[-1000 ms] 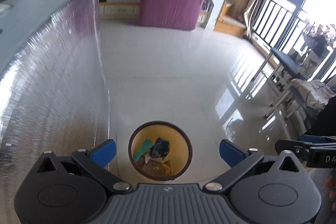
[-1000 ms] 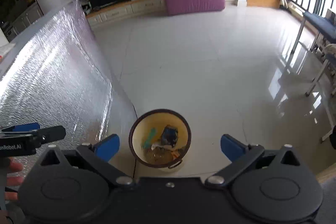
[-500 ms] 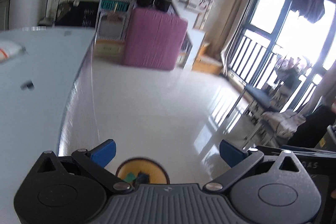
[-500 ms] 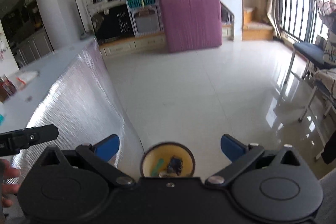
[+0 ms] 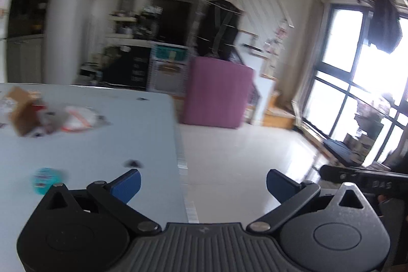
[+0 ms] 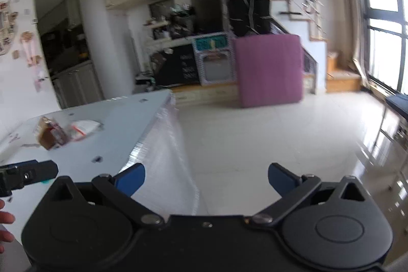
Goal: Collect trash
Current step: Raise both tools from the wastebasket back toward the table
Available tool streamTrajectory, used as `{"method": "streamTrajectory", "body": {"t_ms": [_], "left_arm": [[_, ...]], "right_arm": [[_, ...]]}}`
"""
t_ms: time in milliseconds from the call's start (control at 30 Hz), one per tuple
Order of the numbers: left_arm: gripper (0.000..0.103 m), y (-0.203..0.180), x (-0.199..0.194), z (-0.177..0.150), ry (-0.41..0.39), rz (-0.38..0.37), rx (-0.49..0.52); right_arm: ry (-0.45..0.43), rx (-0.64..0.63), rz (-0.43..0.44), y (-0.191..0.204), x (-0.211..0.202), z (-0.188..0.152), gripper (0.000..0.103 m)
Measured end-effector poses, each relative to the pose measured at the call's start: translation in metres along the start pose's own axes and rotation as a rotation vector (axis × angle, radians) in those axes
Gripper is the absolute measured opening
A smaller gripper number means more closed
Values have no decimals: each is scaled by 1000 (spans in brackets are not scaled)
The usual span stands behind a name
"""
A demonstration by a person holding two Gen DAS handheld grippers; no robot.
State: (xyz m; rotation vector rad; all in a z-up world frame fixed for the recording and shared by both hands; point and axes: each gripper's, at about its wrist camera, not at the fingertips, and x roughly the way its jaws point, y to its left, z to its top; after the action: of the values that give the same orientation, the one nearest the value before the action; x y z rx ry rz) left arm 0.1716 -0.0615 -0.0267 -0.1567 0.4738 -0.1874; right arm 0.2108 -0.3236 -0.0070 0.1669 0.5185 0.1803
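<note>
Trash lies on the pale desk [image 5: 107, 144], toward its far left part. It is a small pile: a brown cardboard box [image 5: 21, 110], a crumpled white wrapper with red stripes [image 5: 79, 116] just beside the box on its right, and some blurred bits between them that I cannot identify. A round teal piece [image 5: 47, 180] lies apart from the pile, near the close edge of the desk. A small dark scrap [image 5: 132, 163] sits near the right edge.

Left tongs [image 5: 202, 182] are released, with the blue pads wide apart and nothing between them. They hang over the right edge of the desk. The teal piece is just to the left of the left pad [image 5: 127, 184]; the pile is well ahead and to the left.

Right tongs [image 6: 205, 179] are also spread wide and grasp nothing. They are beside the desk's right edge, above the white floor [image 6: 255, 134]. In this view the box [image 6: 47, 135] and the wrapper [image 6: 83, 128] lie far ahead on the left, well apart from the pads. The silver foil side of the desk [image 6: 168, 157] drops just ahead of the left pad.
</note>
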Motion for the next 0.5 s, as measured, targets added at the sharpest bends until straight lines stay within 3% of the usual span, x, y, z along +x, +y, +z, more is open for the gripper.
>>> {"method": "streamTrajectory", "body": {"t_ms": [367,500], "left_arm": [[103,112,-9,-4,-8,262,-83],[103,144,3,-13,6,306,-108]], "right_arm": [[-28,-97,171,117,58,26,103],[-32,-157,238,160,87,35,103]]}}
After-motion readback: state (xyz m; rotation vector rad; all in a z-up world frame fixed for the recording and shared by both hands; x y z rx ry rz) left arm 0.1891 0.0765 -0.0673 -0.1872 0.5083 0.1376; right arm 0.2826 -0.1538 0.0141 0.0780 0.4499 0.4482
